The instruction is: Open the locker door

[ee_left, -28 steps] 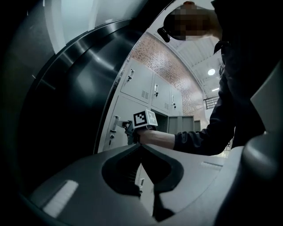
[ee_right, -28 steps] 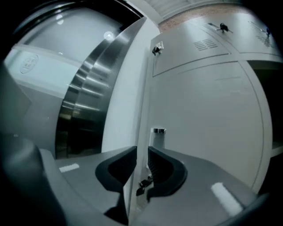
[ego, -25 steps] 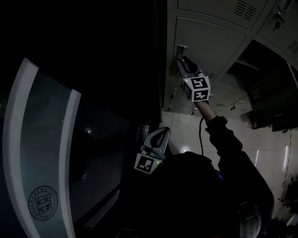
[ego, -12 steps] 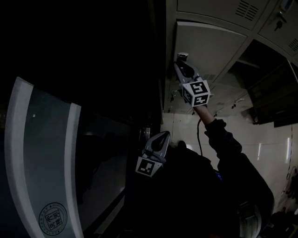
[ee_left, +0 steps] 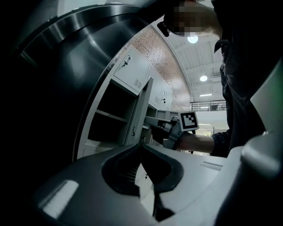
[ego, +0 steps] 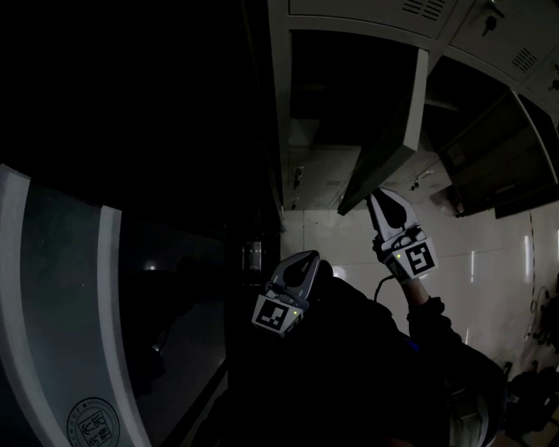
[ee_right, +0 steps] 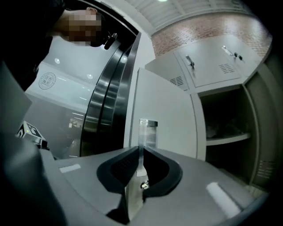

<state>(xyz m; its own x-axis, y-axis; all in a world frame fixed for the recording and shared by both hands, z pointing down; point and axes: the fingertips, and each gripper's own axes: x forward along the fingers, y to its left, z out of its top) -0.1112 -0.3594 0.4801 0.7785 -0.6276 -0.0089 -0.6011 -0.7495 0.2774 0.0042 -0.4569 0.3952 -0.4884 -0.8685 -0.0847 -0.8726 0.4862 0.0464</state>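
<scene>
The grey locker door (ego: pixel 395 131) stands swung out from its dark compartment (ego: pixel 349 79). My right gripper (ego: pixel 383 202) is at the door's free edge, shut on the thin metal door handle (ee_right: pixel 146 131), which runs down between its jaws in the right gripper view, in front of the pale door face (ee_right: pixel 163 119). The left gripper (ego: pixel 299 264) hangs low near my body, shut on nothing. In the left gripper view, its closed tips (ee_left: pixel 142 148) point at the open door (ee_left: pixel 140 110) and the right gripper (ee_left: pixel 162 127).
A neighbouring locker (ego: pixel 489 166) to the right is open, with a shelf (ee_right: pixel 225 139) inside. Closed lockers with keys (ego: pixel 489 16) sit above. A curved glass and metal panel (ego: pixel 61 332) fills the left. Pale tiled floor (ego: pixel 489 271) lies below.
The locker door went from closed to swung wide open. My right gripper moved down and right toward me along with the door edge. The left gripper barely moved.
</scene>
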